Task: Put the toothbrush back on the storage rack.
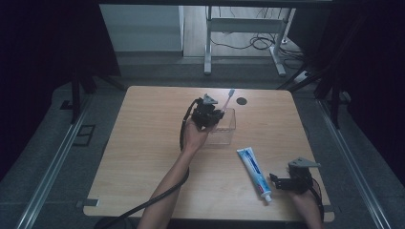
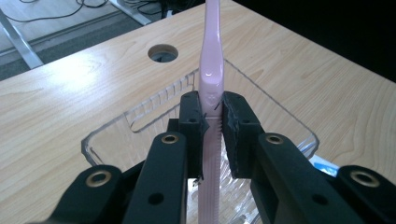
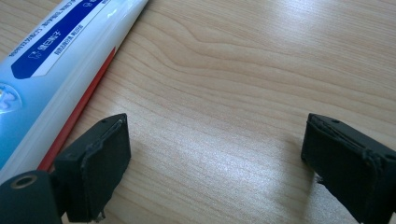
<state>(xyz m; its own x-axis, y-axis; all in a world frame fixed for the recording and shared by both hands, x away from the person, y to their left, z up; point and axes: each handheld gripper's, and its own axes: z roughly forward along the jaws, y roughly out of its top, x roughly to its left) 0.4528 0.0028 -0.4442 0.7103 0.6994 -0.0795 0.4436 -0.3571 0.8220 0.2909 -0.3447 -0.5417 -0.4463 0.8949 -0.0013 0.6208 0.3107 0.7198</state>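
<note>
A pink toothbrush (image 2: 211,70) stands upright between the pads of my left gripper (image 2: 213,116), which is shut on its handle. The brush's lower end reaches down into a clear plastic box (image 2: 280,114). From above, the left gripper (image 1: 208,113) sits over the box (image 1: 228,130) near the table's middle, with the toothbrush (image 1: 229,97) head pointing to the far edge. A white and blue toothpaste tube (image 1: 253,171) lies at the front right. My right gripper (image 1: 276,182) rests beside the tube's cap end, open with bare wood between its jaws. The tube (image 3: 51,70) lies to the left of the right gripper (image 3: 215,158).
A round cable hole (image 1: 241,100) sits in the wooden table (image 1: 143,143) near the far edge, behind the box. A black cable trails from the left gripper along the forearm. Metal desk legs and cables stand on the floor beyond the table.
</note>
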